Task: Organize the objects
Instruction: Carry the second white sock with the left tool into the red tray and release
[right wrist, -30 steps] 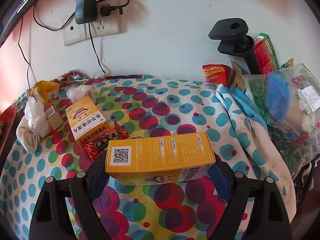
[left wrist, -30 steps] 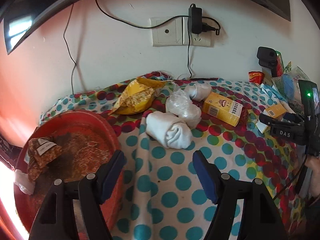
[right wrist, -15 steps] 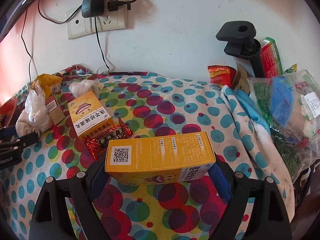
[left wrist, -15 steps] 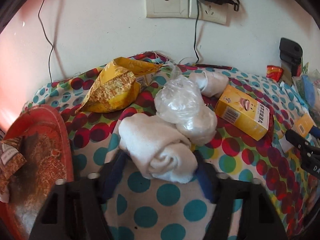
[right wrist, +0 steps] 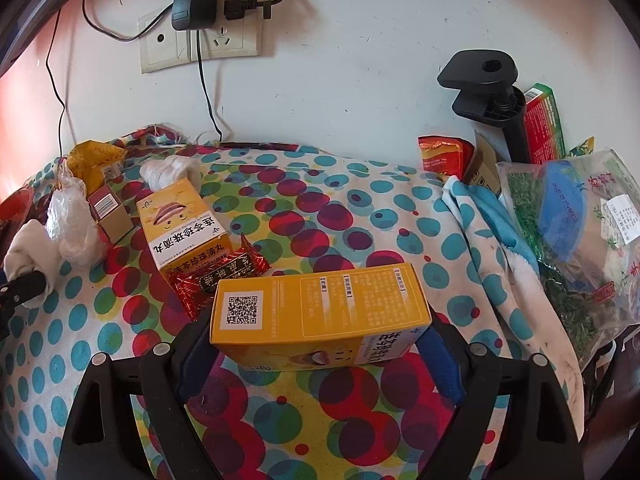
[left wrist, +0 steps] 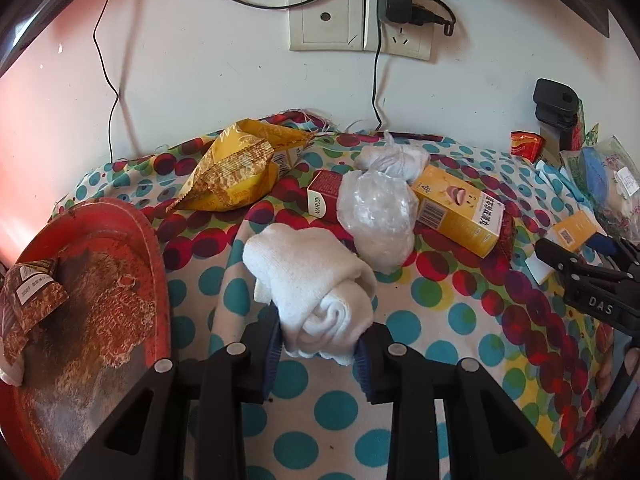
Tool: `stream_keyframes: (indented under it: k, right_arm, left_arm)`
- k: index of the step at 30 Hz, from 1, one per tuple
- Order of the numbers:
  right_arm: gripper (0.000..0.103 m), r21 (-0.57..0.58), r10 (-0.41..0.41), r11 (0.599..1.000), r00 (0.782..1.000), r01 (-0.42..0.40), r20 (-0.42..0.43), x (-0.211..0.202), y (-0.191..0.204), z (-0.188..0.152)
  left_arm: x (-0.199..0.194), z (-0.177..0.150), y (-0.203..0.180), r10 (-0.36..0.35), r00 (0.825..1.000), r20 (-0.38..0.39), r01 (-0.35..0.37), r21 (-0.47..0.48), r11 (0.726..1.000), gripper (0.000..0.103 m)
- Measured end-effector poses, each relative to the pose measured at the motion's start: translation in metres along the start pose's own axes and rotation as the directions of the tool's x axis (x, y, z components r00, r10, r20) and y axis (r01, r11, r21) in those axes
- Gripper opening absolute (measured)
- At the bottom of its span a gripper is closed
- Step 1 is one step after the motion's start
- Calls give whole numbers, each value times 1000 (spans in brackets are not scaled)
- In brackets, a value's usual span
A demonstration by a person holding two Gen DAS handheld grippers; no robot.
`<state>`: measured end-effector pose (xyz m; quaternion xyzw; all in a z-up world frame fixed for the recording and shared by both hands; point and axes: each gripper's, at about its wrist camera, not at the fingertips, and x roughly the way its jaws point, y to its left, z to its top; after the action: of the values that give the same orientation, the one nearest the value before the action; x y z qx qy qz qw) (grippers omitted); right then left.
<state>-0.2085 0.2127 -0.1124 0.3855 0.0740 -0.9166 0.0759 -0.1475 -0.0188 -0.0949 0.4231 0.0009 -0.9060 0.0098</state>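
My left gripper (left wrist: 318, 346) is shut on the near end of a rolled white cloth (left wrist: 310, 276) that lies on the polka-dot tablecloth (left wrist: 440, 308). Behind the cloth lie a clear plastic bag (left wrist: 376, 218), a small red box (left wrist: 322, 200), a yellow medicine box (left wrist: 458, 210) and a crumpled yellow snack bag (left wrist: 236, 170). My right gripper (right wrist: 318, 338) is shut on a second yellow medicine box (right wrist: 320, 314) and holds it just above the cloth-covered table. It also shows at the right of the left wrist view (left wrist: 574, 232).
A red tray (left wrist: 92, 300) with a brown packet (left wrist: 28, 300) sits at the left edge. A red foil packet (right wrist: 218, 280) lies by the yellow box. A black clamp (right wrist: 486, 88), a green box (right wrist: 544, 124) and a bag of greens (right wrist: 572, 232) crowd the right. Wall sockets (right wrist: 200, 46) with cables hang behind.
My left gripper moved forward to the rolled white cloth and closed on its near end. My right gripper kept hold of its yellow box and barely moved.
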Motion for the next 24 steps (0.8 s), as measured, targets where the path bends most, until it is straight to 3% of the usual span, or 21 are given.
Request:
stream_keyframes:
  k: [12,24]
  right_arm:
    - [87,-11,-15,1000,1000,15,-4,1,1,0]
    - [87,-24,-32,999,999,32,-3,1,3,1]
  left_arm:
    - [-32,-5,-2,17,999,31,-19,42,999,32]
    - [-58,-16,29,40,999,30,-41,16,999,32]
